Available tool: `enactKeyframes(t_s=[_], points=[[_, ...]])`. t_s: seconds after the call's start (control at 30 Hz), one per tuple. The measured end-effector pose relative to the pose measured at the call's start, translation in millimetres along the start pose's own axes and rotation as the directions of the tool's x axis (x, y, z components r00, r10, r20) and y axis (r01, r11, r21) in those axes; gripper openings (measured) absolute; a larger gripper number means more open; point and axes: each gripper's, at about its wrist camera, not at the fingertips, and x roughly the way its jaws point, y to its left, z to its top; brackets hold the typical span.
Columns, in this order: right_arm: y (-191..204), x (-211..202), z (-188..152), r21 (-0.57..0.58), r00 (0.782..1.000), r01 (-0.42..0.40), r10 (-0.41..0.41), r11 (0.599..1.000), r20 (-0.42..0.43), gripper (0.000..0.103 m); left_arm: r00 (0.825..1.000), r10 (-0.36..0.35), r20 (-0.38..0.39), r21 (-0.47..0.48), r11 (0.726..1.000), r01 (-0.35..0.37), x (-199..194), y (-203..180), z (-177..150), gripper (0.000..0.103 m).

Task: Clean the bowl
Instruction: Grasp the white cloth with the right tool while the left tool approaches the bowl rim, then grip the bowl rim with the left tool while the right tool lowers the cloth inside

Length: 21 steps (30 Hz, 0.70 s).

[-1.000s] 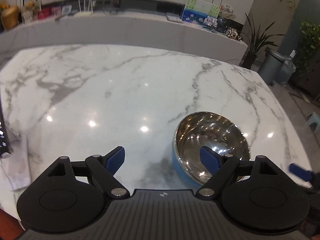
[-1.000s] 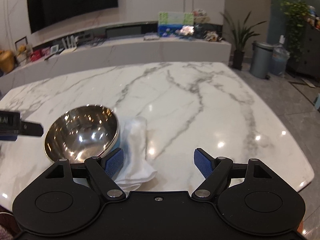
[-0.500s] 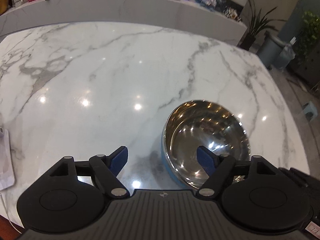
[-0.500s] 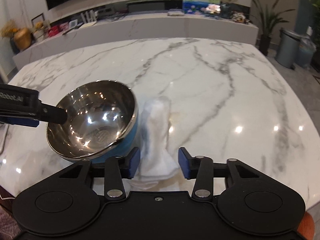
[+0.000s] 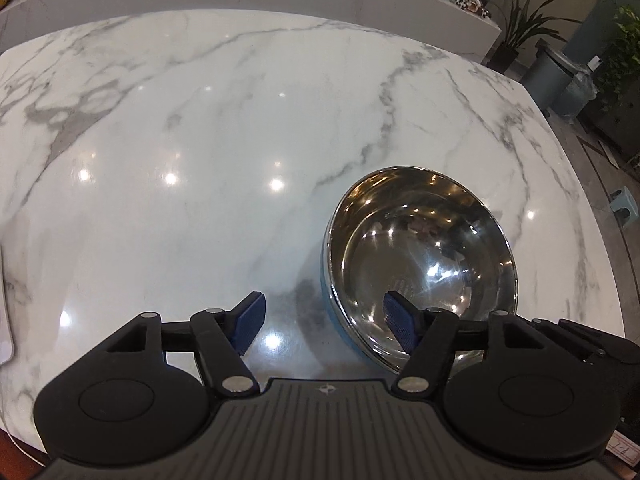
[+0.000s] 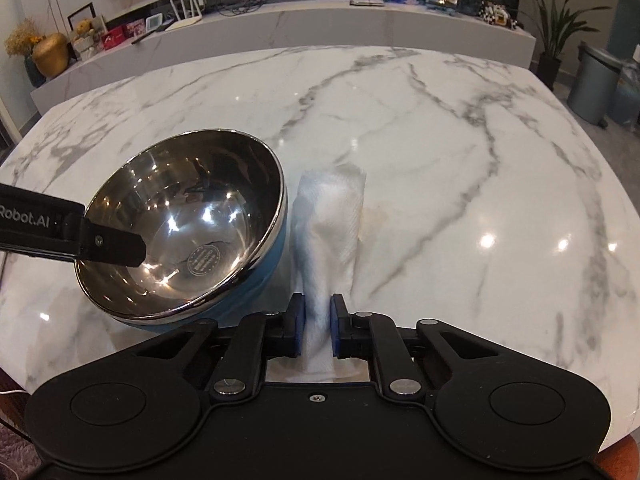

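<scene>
My right gripper (image 6: 318, 330) pinches the white cloth (image 6: 330, 224) just right of the bowl (image 5: 420, 264) on the bench (image 5: 200, 120); my left gripper's (image 5: 324, 322) jaws, closing astride its near rim, might tip it

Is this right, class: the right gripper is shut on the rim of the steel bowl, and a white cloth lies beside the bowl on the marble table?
Not quite. The right gripper is shut on the white cloth, not the steel bowl; the right wrist view shows it. The cloth does lie beside the bowl on the marble table.

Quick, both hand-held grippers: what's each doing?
Left hand-held gripper: closing, bowl rim between jaws, ungripped.
Right hand-held gripper: shut on white cloth.
</scene>
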Motion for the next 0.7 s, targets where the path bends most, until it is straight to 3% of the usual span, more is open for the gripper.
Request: enactKeyframes(t_s=[0.23,0.4,0.53,0.7], points=[[-4.4,-35.1,17.7,0.000,0.993,0.029,-0.029,1.000,0.114,0.010,1.000,-0.021,-0.005,0.005,1.000,0.021,2.0,0.6,-0.5,0.064],[5.9,-55.3,30.5,-0.031,0.983,-0.044,0.049,0.999,0.179,0.010,0.999,-0.052,-0.001,0.032,0.998,0.052,1.4,-1.8,-0.9,0.065],[19.6,-55.4,33.6,-0.075,0.978,-0.099,0.111,0.992,0.179,0.010,0.999,-0.047,-0.011,0.031,0.998,0.047,4.0,-0.7,-2.2,0.065],[30.0,-44.2,26.4,-0.105,0.983,-0.108,0.122,0.989,0.136,0.010,0.996,-0.075,-0.049,-0.037,0.997,0.073,11.0,7.8,-5.9,0.065]])
